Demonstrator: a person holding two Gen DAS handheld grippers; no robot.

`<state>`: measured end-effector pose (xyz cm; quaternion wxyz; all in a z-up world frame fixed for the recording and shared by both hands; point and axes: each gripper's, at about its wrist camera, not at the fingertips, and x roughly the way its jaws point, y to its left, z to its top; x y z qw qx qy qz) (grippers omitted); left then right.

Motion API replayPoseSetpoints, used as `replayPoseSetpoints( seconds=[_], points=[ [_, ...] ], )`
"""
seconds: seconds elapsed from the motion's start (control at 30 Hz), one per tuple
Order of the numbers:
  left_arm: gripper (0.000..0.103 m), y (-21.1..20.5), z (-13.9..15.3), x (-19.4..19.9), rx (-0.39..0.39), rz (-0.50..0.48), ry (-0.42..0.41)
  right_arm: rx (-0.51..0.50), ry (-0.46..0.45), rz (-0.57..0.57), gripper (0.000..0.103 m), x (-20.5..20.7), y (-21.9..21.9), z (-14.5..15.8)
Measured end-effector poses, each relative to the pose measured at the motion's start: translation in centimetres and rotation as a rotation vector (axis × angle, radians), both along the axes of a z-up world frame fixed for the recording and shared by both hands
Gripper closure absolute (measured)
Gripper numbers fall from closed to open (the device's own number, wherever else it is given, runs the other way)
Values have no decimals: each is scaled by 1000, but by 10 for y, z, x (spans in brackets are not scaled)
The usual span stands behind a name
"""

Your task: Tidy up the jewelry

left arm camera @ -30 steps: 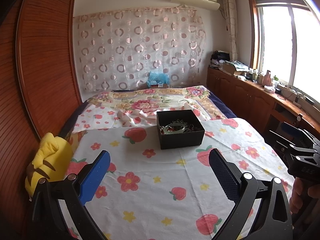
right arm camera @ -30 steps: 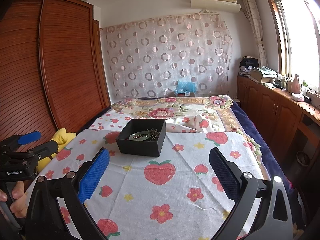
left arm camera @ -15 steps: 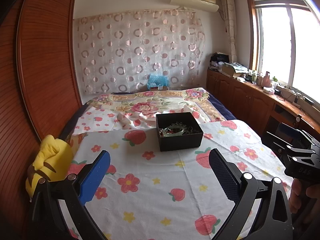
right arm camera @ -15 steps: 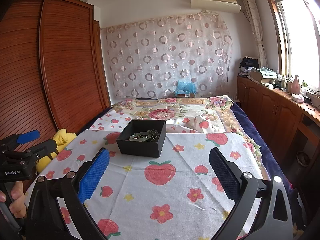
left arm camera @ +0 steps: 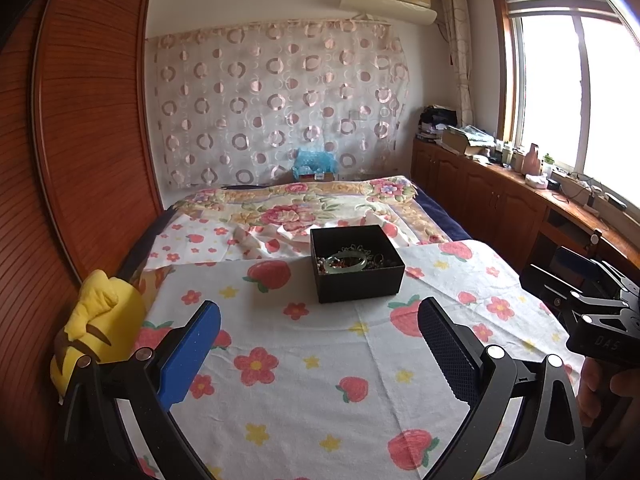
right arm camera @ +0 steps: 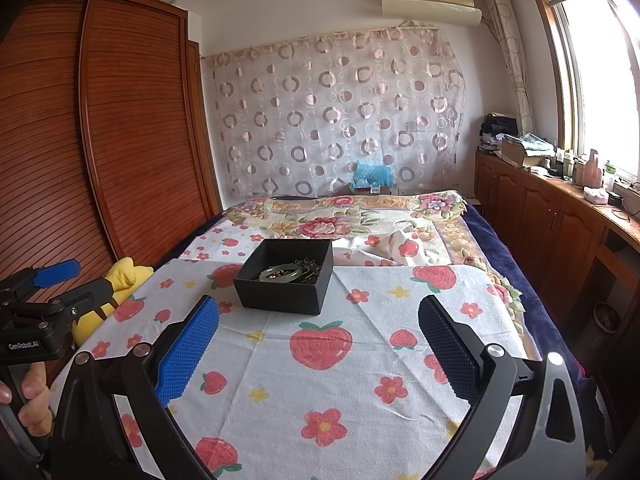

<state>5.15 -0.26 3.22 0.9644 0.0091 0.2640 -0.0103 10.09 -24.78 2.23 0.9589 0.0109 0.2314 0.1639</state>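
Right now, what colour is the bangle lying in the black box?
Pale green. The bangle shows best in the left wrist view, lying among darker jewelry in the black box.

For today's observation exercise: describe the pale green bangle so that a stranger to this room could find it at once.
Start at the bed with its strawberry-and-flower cloth. On the cloth stands an open black box. Inside lies the bangle: one smooth, pale green ring, unlike the tangled dark chains and beads around it.
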Motion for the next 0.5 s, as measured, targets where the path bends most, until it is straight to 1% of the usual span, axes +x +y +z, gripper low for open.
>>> replayPoseSetpoints(
  seconds=[0.5],
  points=[
    [8, 0, -1, -2, 3, 0, -3, 1, -1, 0, 2, 0, 0, 1]
  ],
)
